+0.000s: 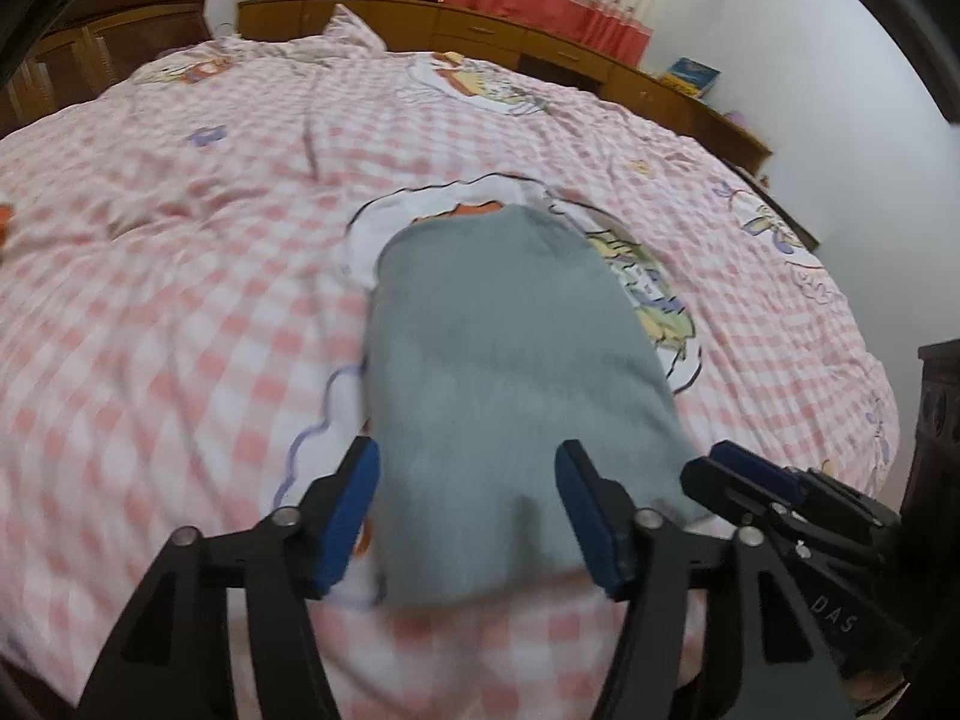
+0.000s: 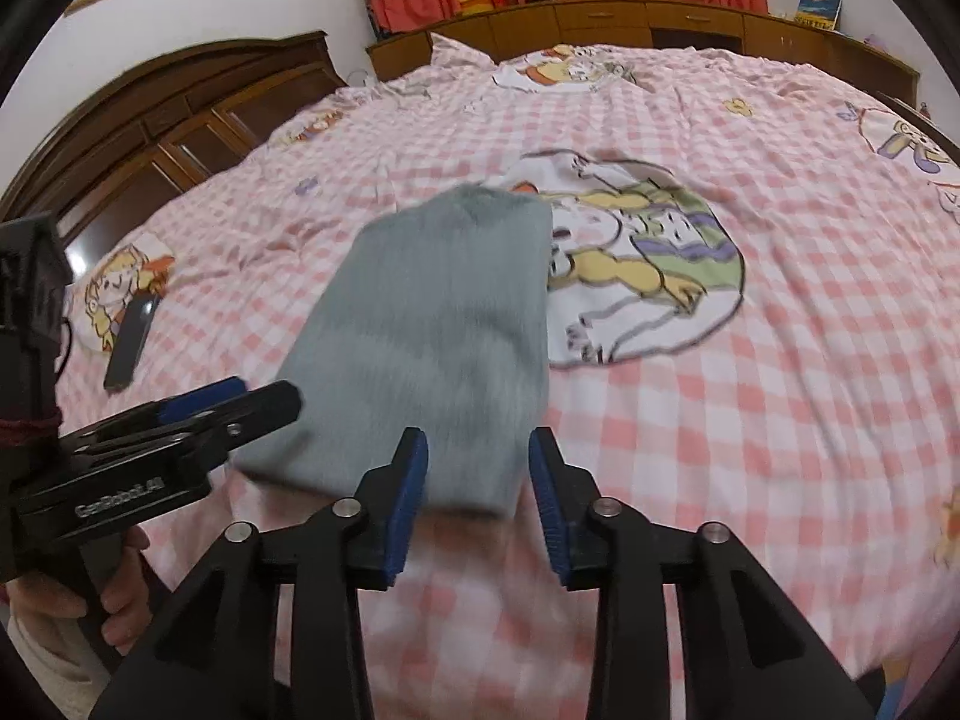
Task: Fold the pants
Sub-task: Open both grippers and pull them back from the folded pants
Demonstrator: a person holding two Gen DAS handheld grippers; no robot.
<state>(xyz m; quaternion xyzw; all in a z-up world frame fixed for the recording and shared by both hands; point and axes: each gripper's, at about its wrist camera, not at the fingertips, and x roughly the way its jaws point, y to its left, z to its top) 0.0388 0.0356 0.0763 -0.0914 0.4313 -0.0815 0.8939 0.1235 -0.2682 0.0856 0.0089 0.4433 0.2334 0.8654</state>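
Note:
The grey pants (image 1: 498, 372) lie folded into a narrow oblong on the pink checked bedspread (image 1: 180, 300), running away from me. My left gripper (image 1: 468, 480) is open with its blue pads either side of the near end of the pants, holding nothing. My right gripper (image 2: 478, 468) is open too, at the near right corner of the pants (image 2: 432, 324). Each gripper shows in the other's view: the right one (image 1: 744, 480) at the pants' right corner, the left one (image 2: 228, 402) at their left corner.
A dark phone (image 2: 132, 342) lies on the bedspread (image 2: 750, 420) to the left of the pants. A wooden headboard (image 2: 180, 114) stands at the far left and low wooden cabinets (image 2: 630, 21) run along the far wall under red and white curtains.

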